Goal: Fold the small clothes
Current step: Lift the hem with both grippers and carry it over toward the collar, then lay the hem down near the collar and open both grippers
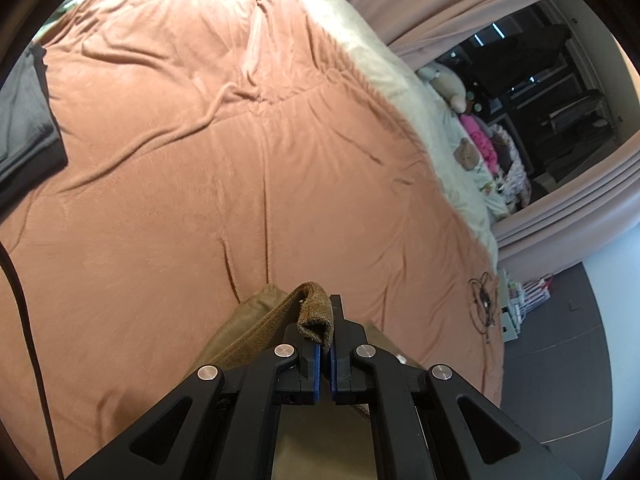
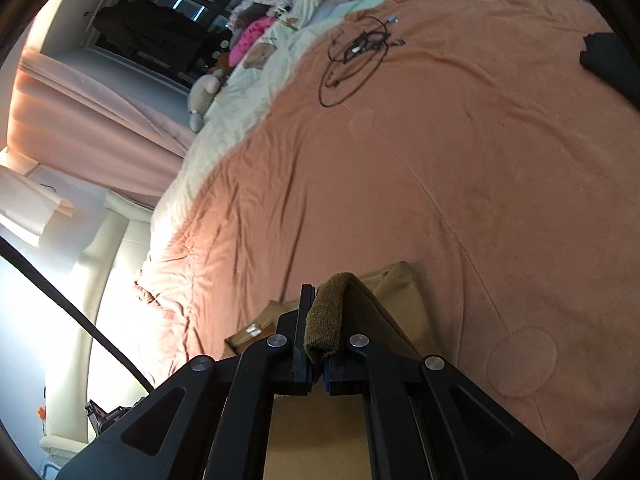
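A small brown garment with a ribbed hem hangs over the salmon bedspread. My left gripper is shut on the garment's ribbed edge. My right gripper is shut on the garment's ribbed edge at another spot, and the tan body of the garment stretches away below it. Both grippers hold the garment lifted above the bed. Most of the garment is hidden under the gripper bodies.
A dark grey folded cloth lies at the bed's left edge. A tangle of black cable lies on the bedspread. Stuffed toys and pink curtains border the bed's far side.
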The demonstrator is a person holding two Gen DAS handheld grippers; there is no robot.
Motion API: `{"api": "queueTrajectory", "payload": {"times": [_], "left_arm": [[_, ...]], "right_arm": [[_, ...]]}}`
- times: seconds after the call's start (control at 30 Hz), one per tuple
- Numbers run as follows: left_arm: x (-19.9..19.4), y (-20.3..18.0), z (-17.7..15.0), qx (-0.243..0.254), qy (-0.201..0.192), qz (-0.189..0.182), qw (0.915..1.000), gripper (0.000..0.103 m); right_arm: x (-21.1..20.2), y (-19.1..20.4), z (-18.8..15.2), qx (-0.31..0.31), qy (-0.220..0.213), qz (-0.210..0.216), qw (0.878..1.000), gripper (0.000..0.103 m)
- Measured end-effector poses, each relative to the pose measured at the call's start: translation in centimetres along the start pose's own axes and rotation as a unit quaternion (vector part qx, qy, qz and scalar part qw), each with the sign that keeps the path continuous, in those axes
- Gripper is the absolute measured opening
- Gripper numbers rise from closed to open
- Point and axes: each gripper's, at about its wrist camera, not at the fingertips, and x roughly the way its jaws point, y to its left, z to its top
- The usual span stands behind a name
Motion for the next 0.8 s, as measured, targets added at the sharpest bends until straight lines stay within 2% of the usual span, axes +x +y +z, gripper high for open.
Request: {"api": "queueTrajectory", "payload": {"times": [0.43, 0.5, 0.57, 0.63, 0.67, 0.7, 0.77, 0.8], "left_arm": [[7.2, 1.7, 1.4, -0.004, 0.033, 0.029, 0.9990, 0.002], [8.1, 1.6, 1.8, 0.004, 0.045, 0.032, 0.9985, 0.003], [9.2, 1.5, 2.0, 0.015, 0.073, 0.036, 0.9966, 0.004], [9.4, 1.3, 2.1, 0.024, 0.087, 0.040, 0.9951, 0.013], [9.2, 1.1, 2.2, 0.035, 0.089, 0.040, 0.9946, 0.025], [8.9, 0.9, 2.2, 0.046, 0.087, 0.042, 0.9943, 0.044], [7.7, 0.4, 2.2, 0.075, 0.069, 0.050, 0.9935, 0.060], [7.2, 0.2, 2.2, 0.088, 0.063, 0.054, 0.9926, 0.061]], "right_arm": [[4.7, 1.4, 2.1, -0.004, 0.025, -0.046, 0.999, 0.000], [5.1, 1.7, 2.5, -0.012, 0.027, -0.053, 0.998, 0.000], [5.5, 2.1, 2.8, -0.019, 0.031, -0.058, 0.998, 0.000], [5.8, 3.0, 2.9, -0.042, 0.038, -0.074, 0.996, 0.000], [5.7, 3.4, 2.9, -0.053, 0.041, -0.082, 0.994, 0.000], [5.6, 4.0, 2.7, -0.067, 0.042, -0.087, 0.993, 0.001], [5.3, 5.2, 2.5, -0.095, 0.045, -0.094, 0.990, 0.009], [5.0, 5.7, 2.4, -0.108, 0.045, -0.098, 0.988, 0.023]]}}
